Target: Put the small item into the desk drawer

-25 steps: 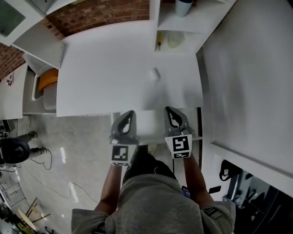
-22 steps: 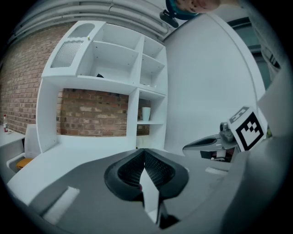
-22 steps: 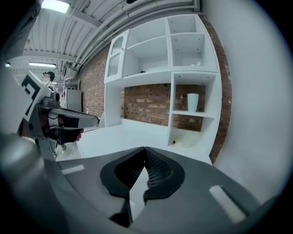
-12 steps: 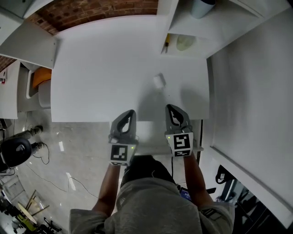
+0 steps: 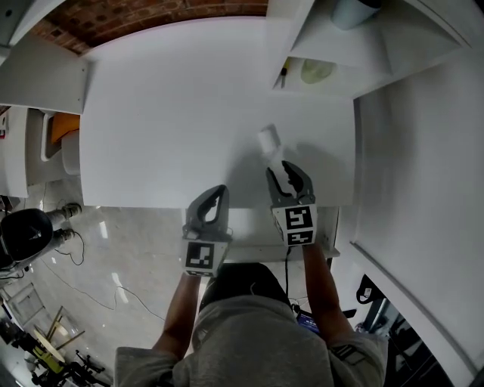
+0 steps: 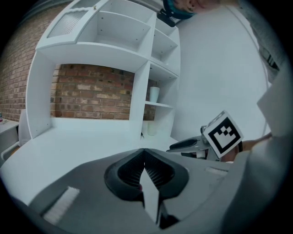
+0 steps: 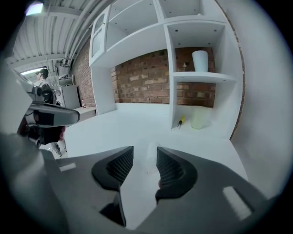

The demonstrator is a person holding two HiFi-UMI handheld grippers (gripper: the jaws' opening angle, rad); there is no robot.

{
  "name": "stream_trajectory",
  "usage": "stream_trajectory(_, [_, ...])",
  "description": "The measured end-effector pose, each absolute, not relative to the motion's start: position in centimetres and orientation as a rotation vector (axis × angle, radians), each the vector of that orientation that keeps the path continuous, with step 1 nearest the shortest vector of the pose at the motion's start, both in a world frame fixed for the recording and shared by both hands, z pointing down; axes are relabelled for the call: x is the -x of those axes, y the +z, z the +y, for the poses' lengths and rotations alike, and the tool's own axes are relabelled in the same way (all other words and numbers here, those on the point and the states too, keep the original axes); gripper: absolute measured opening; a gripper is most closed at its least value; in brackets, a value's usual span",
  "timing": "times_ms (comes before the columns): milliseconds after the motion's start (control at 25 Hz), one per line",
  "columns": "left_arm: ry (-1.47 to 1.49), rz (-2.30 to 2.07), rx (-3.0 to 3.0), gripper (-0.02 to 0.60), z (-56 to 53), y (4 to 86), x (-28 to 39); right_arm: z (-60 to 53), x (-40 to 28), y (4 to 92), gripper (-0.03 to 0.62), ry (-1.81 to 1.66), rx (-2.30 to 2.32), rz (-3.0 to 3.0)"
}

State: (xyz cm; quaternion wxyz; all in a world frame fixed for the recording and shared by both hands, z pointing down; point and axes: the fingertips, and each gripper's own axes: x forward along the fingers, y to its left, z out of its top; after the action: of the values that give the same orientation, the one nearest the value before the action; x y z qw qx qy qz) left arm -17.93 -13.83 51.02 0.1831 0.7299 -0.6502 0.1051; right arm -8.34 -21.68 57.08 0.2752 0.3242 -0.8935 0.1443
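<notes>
The small white item lies on the white desk top. It is over toward the right edge and closer to the front edge than to the back.

The right claw reaches in over the front edge and points at the item, with its tips just beside it. Its two jaws are apart and opening, and only bare desk shows between them (the item sits just past the tips, so the pads do not press on it).

The left claw hangs at the front edge, to the left of the right claw. Its jaws are together with nothing in them.

At the back right corner stands a white shelf unit. On its bottom shelf a yellow-handled tool and a pale round pot sit side by side. A white cup stands on the shelf above. A brick wall runs behind the desk.
</notes>
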Motion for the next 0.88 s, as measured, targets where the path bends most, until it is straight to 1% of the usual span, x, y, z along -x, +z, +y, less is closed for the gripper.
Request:
stream_trajectory(120, [0.309,-1.830,-2.045,0.012,-13.8,51.8,18.1,-22.7,8.9,58.9,0.217,0.406,-0.870,-2.376])
stream_trajectory(320, [0.310,-1.819,-2.011,0.012,-14.0,52.5,18.6,-24.2,9.6,61.8,0.249,0.416,-0.869,-2.319])
stream_trajectory(760, [0.311,-1.803,-1.989,0.012,-14.6,53.9,19.7,-25.4,10.8,65.2,0.247,0.412,-0.857,-2.255])
stream_trajectory(880, [0.309,-1.799,-1.987,0.012,-14.9,54.1,19.9,-25.9,10.8,65.5,0.216,0.392,-0.871,-2.240])
